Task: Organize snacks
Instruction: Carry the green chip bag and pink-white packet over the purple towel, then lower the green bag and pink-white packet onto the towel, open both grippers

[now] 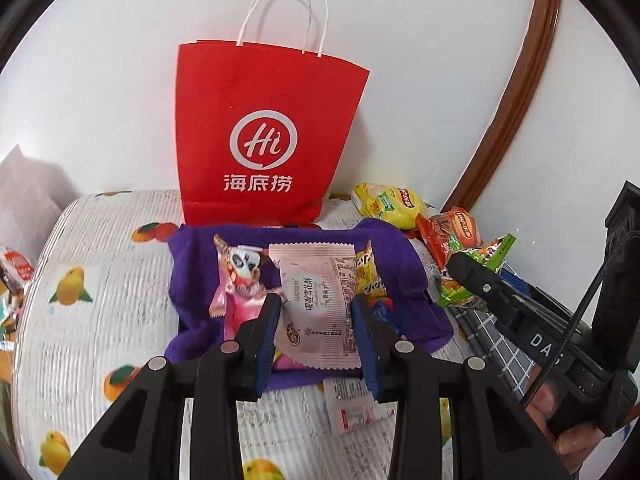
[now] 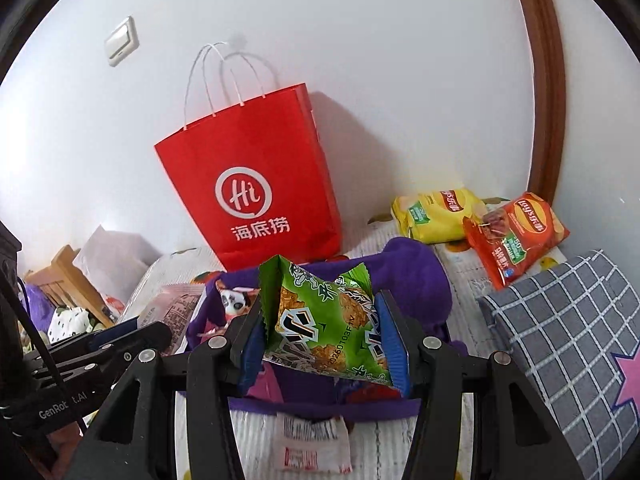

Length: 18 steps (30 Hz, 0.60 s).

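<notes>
Above the purple bin (image 1: 400, 248) at the worktop's (image 1: 100, 288) back edge, a pink packet (image 1: 316, 300) is pinched by the left gripper (image 1: 318, 320) and a green packet (image 2: 324, 320) by the right gripper (image 2: 324, 336), apparently for sorting.

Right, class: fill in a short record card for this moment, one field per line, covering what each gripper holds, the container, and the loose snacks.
left gripper: shut on a pale pink foil snack packet
right gripper: shut on a green foil snack packet
container: purple fabric bin, with a panda-print pink packet inside
behind the bin: upright red paper carrier bag
loose snacks: yellow crisp bag, orange-red crisp bag
surface: fruit-print cloth
</notes>
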### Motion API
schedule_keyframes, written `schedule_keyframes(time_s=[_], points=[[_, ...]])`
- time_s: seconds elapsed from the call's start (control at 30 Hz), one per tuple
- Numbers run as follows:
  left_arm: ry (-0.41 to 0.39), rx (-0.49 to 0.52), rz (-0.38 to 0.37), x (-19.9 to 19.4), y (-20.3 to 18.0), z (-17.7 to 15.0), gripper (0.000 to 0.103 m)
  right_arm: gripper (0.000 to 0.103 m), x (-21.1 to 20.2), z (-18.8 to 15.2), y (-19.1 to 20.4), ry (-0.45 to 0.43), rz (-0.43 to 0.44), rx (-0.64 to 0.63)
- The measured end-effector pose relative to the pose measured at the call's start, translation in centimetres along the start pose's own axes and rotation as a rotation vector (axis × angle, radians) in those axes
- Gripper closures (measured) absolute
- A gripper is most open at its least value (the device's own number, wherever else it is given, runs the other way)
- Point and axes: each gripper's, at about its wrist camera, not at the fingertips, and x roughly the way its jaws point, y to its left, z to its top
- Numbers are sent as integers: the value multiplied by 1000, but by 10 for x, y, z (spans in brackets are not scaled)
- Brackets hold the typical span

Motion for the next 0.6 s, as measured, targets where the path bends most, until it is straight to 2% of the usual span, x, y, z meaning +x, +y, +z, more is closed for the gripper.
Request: schedule_keyframes(time_s=[0.33, 0.6], points=[[-7, 15, 6, 25, 1, 37, 69, 52, 42, 13, -7, 19, 10, 35], [22, -24, -9, 51, 22, 36, 69, 52, 78, 3, -9, 53, 39, 41]])
